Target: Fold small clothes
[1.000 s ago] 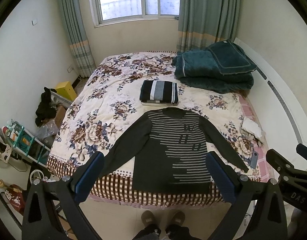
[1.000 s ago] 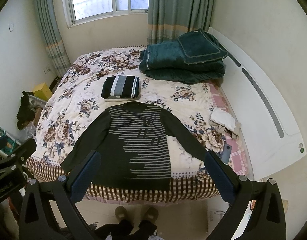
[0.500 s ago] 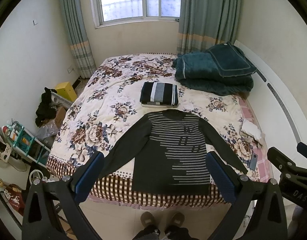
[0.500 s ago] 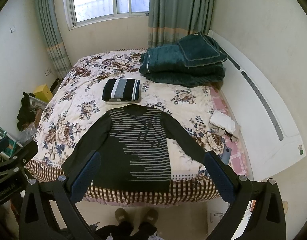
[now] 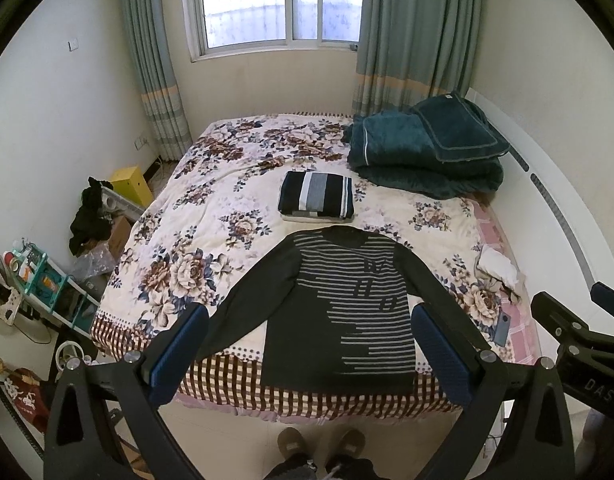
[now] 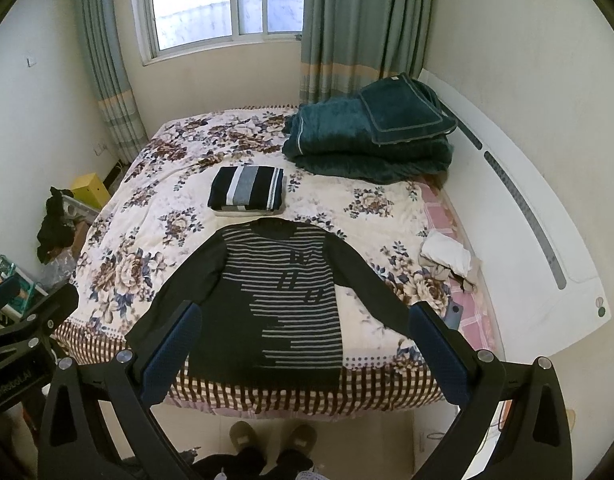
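Bedroom floor is where I am standing, holding the left gripper (image 5: 307,348) and right gripper (image 6: 305,344) spread wide and empty above the bed (image 5: 195,216). One folded jumper (image 5: 317,199) is lying finished mid-bed; the sweater (image 5: 343,312) is lying flat, sleeves out, at the near edge, waiting unfolded.

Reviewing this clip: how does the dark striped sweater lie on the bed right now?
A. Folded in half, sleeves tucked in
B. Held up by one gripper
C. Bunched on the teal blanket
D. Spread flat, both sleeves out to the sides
D: the striped sweater lies flat on the bed with both sleeves angled outward, and neither gripper touches it.
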